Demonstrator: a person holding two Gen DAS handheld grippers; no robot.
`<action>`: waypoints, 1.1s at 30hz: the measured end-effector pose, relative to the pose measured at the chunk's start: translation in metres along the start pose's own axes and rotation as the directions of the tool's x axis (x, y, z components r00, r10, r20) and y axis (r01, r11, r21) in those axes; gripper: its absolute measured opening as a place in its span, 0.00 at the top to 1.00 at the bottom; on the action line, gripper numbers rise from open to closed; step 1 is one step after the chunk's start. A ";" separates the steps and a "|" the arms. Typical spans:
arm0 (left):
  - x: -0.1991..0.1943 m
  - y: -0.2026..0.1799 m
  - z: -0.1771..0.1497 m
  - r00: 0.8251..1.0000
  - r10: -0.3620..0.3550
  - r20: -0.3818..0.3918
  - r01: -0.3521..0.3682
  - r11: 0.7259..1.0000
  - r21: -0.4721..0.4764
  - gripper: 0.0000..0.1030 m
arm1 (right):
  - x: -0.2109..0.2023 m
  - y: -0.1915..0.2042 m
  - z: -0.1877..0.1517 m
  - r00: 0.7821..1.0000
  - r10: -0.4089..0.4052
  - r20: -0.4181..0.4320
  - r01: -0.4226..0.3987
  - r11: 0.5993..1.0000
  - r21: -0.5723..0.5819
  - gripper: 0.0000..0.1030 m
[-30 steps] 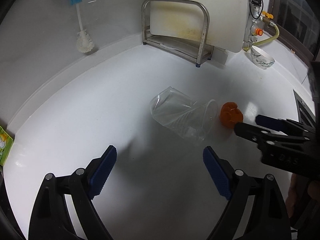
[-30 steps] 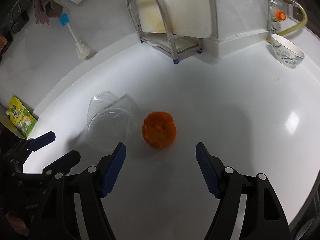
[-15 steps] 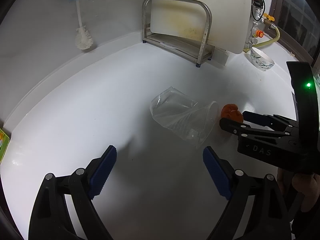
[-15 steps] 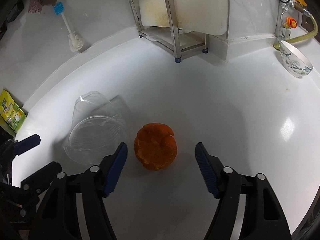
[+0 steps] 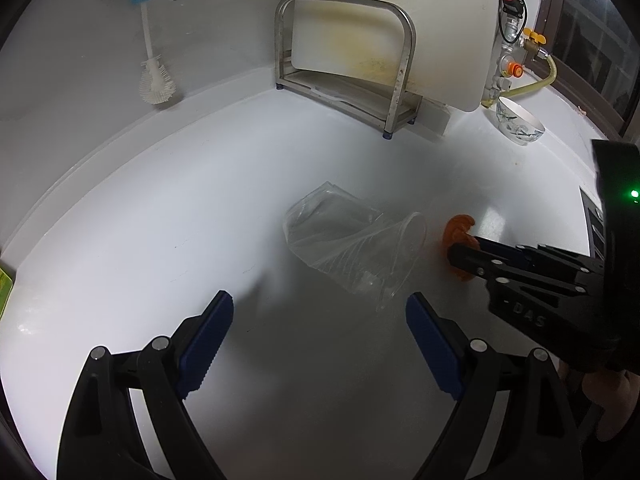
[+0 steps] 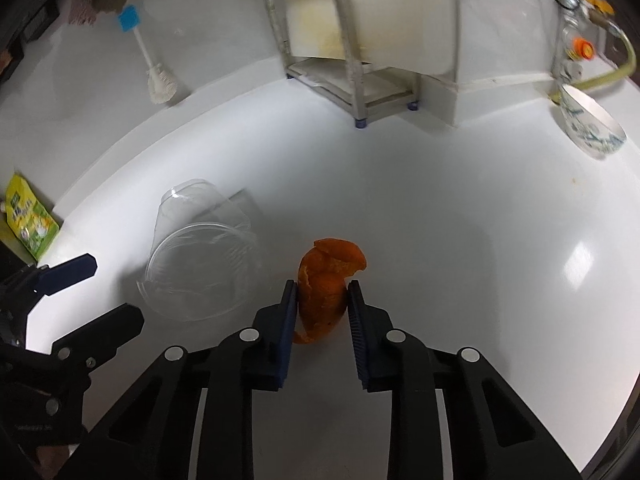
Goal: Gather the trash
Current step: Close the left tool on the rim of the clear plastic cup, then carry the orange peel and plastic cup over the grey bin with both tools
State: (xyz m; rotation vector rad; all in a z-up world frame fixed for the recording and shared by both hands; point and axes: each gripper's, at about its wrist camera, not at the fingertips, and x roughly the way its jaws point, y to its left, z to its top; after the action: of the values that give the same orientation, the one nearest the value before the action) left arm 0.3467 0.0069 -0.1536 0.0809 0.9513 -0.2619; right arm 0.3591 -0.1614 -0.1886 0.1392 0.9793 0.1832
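Closing my right gripper (image 6: 322, 294) on the orange peel (image 6: 328, 276), I have its blue pads pressing the peel from both sides so it stands squeezed upright on the white counter (image 6: 460, 240). My left gripper (image 5: 318, 328) hangs wide apart with nothing between its pads, low over bare counter, just short of the clear plastic cup (image 5: 360, 248). That cup lies on its side, its mouth turned towards my right gripper, just beside the peel and not touching it as far as I can tell.

Ahead of the cup the counter runs clear up to the metal rack (image 5: 348, 64) holding a white cutting board (image 5: 392, 20) against the back wall. A bottle brush (image 5: 154, 76) leans at the wall to the left, a patterned bowl (image 5: 520, 126) sits far right by the yellow hose. A green pouch (image 6: 30, 216) lies at the counter's left edge. To the right of the peel, the surface is open and shiny.
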 end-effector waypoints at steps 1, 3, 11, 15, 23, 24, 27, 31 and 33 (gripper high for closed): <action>0.001 -0.001 0.001 1.000 0.000 0.003 0.000 1.000 0.003 0.16 | -0.002 -0.003 -0.001 1.000 0.002 0.002 -0.002 1.000 0.011 0.77; 0.003 -0.003 0.002 1.000 0.004 0.009 -0.004 1.000 0.009 0.16 | -0.008 -0.010 -0.002 1.000 0.003 0.011 -0.003 0.999 0.047 0.77; 0.022 -0.012 0.011 0.997 0.059 0.047 -0.060 0.998 0.020 0.16 | -0.035 -0.021 -0.013 0.999 -0.002 0.047 -0.003 0.994 0.112 0.77; 0.034 -0.017 0.015 0.995 0.084 0.046 -0.085 0.996 0.019 0.16 | -0.045 -0.020 -0.018 0.998 -0.006 0.054 -0.001 0.992 0.125 0.77; 0.050 -0.017 0.021 0.996 0.081 0.023 -0.081 0.997 0.009 0.53 | -0.049 -0.014 -0.027 0.998 0.003 0.055 -0.012 0.989 0.150 0.77; 0.051 -0.016 0.021 0.997 0.077 0.018 -0.077 0.997 0.006 0.61 | -0.050 -0.013 -0.029 0.998 0.004 0.055 -0.013 0.988 0.152 0.77; 0.048 -0.012 0.021 0.997 0.066 0.026 -0.066 0.998 -0.007 0.64 | -0.054 -0.010 -0.033 0.998 0.007 0.056 -0.015 0.987 0.160 0.77; 0.035 -0.011 0.020 0.997 0.061 0.048 -0.061 0.998 -0.003 0.66 | -0.063 -0.007 -0.044 0.998 0.011 0.055 -0.021 0.983 0.181 0.77; 0.023 -0.013 0.018 0.996 0.066 0.062 -0.067 0.998 0.009 0.66 | -0.068 -0.005 -0.049 0.998 0.012 0.056 -0.022 0.982 0.186 0.77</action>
State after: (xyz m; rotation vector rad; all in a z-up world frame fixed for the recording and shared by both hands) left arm 0.3704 -0.0127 -0.1619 0.1133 0.8843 -0.2072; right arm 0.2812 -0.1794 -0.1613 0.3229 0.9402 0.1025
